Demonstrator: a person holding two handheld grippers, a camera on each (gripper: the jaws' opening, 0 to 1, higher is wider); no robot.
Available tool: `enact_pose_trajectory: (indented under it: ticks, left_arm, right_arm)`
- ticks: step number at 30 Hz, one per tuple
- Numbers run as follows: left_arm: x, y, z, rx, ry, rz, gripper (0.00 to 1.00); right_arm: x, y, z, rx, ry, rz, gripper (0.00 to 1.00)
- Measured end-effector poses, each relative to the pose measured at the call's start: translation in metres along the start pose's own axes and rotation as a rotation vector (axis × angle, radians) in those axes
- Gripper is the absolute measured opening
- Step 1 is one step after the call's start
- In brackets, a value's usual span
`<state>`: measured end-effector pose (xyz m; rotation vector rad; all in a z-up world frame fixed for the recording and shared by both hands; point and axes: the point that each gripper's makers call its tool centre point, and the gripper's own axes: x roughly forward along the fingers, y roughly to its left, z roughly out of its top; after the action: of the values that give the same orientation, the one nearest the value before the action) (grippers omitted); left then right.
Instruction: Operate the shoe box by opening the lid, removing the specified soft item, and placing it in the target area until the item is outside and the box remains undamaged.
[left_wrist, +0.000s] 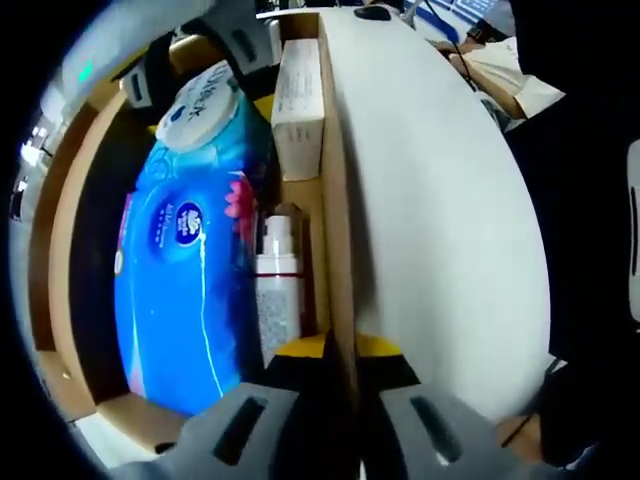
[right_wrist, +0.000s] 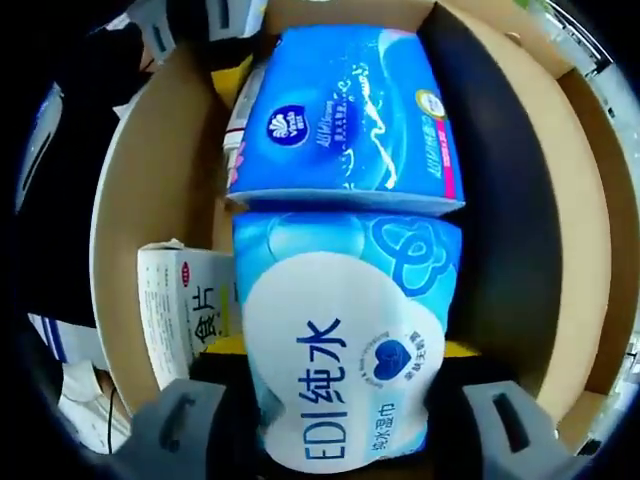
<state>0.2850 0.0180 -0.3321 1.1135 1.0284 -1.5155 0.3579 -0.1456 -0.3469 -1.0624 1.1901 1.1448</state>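
Your left gripper (left_wrist: 340, 375) has its jaws pinched on the shoe box wall (left_wrist: 335, 215) at 6 o'clock. Your right gripper (right_wrist: 335, 400) jaws clamp the wet wipes pack (right_wrist: 340, 350), inside the box beside the blue tissue pack (right_wrist: 340, 115).

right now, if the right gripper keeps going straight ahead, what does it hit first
The right gripper already has its jaws either side of the wet wipes pack. Straight beyond lies the blue tissue pack, probably next, then the box wall.

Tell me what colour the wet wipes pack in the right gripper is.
Light blue with a white label panel; the wet wipes pack shows best in the right gripper view.
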Motion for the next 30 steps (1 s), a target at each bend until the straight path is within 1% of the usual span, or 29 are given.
enact_pose_trajectory:
  ticks: [15,23,26,30]
  left_arm:
    - [0.0023,-0.0042,0.0008,0.001,0.001,0.002,0.06]
    - [0.0027,-0.0049,0.0003,0.0,0.0,-0.002,0.06]
    - [0.0026,-0.0046,0.0,-0.006,-0.005,-0.006,0.06]
    - [0.0023,-0.003,-0.0011,-0.001,-0.003,-0.002,0.06]
  right_arm:
    - [0.0013,-0.0001,-0.0004,0.001,0.015,-0.007,0.69]
    - [0.0013,-0.0007,-0.0001,0.006,0.037,-0.018,0.69]
    - [0.0014,-0.0004,0.0014,0.001,0.008,-0.002,0.69]
    - [0.0025,-0.0015,0.0022,0.002,0.015,0.011,0.69]
